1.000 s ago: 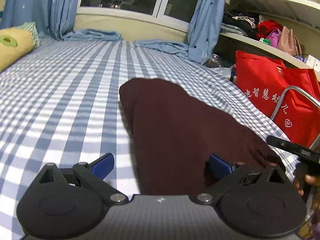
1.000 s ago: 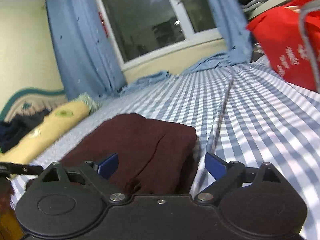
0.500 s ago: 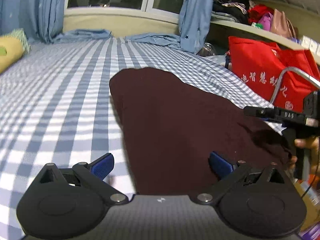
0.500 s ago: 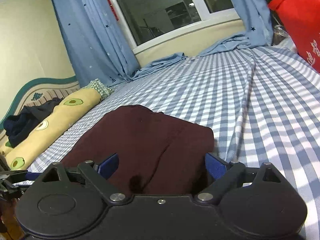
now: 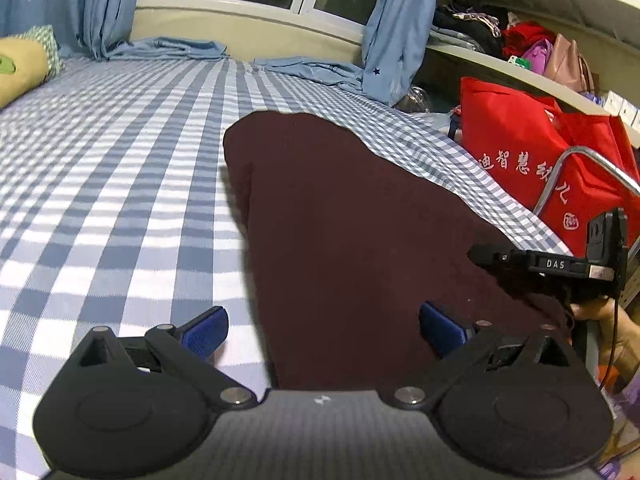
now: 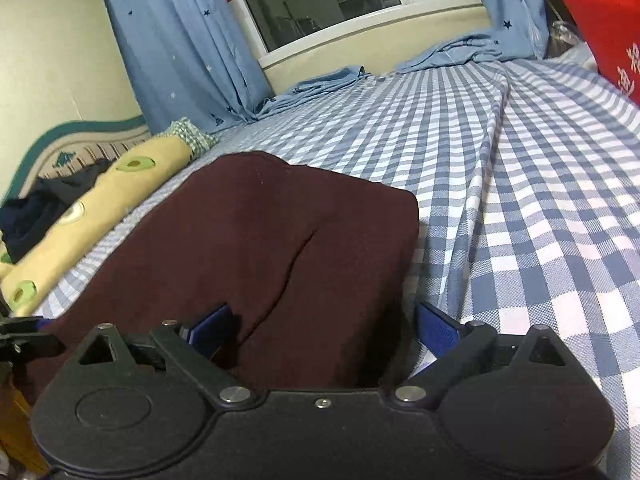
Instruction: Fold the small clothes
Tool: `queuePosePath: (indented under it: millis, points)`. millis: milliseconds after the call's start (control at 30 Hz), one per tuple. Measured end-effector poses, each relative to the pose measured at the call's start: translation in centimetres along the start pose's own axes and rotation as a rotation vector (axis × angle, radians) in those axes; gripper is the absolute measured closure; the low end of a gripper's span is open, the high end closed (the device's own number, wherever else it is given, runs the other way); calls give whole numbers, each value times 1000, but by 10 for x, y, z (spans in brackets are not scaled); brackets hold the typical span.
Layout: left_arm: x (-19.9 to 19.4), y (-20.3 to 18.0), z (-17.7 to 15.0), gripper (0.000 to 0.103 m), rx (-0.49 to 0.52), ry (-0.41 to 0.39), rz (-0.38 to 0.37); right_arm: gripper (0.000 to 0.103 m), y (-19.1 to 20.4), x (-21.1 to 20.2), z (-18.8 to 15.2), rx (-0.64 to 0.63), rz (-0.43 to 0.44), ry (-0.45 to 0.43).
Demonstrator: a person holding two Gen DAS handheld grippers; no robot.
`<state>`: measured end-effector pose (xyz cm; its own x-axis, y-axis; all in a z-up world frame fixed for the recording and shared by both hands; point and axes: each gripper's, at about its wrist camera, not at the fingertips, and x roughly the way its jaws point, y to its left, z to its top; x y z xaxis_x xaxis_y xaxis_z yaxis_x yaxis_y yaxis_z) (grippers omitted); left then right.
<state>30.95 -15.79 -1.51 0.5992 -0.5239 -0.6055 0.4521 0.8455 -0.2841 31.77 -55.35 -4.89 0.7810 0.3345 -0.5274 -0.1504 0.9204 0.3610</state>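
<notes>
A dark maroon garment [image 5: 352, 232] lies flat on the blue-and-white checked bed sheet [image 5: 120, 184], and the right wrist view shows the same garment [image 6: 256, 240] with a crease down its middle. My left gripper [image 5: 324, 330] is open, low over the garment's near left edge, its blue pads wide apart. My right gripper [image 6: 322, 330] is open too, with its fingers straddling the garment's near right corner. In the left wrist view the right gripper's body [image 5: 560, 264] shows at the garment's far right edge, held by a hand [image 5: 608, 320].
A red tote bag [image 5: 532, 152] and a metal rail [image 5: 588, 160] stand beside the bed on the right. Shelves with clothes and bags [image 5: 520, 40] run behind. A yellow avocado-print bolster [image 6: 92, 216] and dark clothes [image 6: 44, 208] lie along the left. Blue curtains [image 6: 180, 40] hang at the window.
Both grippers have drawn back towards the bed's near edge and lowered. The garment now fills more of the right wrist view. Neither gripper's fingers have moved.
</notes>
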Motion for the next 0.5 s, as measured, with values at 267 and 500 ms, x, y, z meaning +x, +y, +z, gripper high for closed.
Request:
queuePosePath:
  millis: [267,500]
  points:
    - [2,18,-8,1,-91,9,-42,5,13,0,-10,0,-43,-31]
    - [2,18,0,0,-85,15,-57,4,-9,-10,-13,116,89,-65]
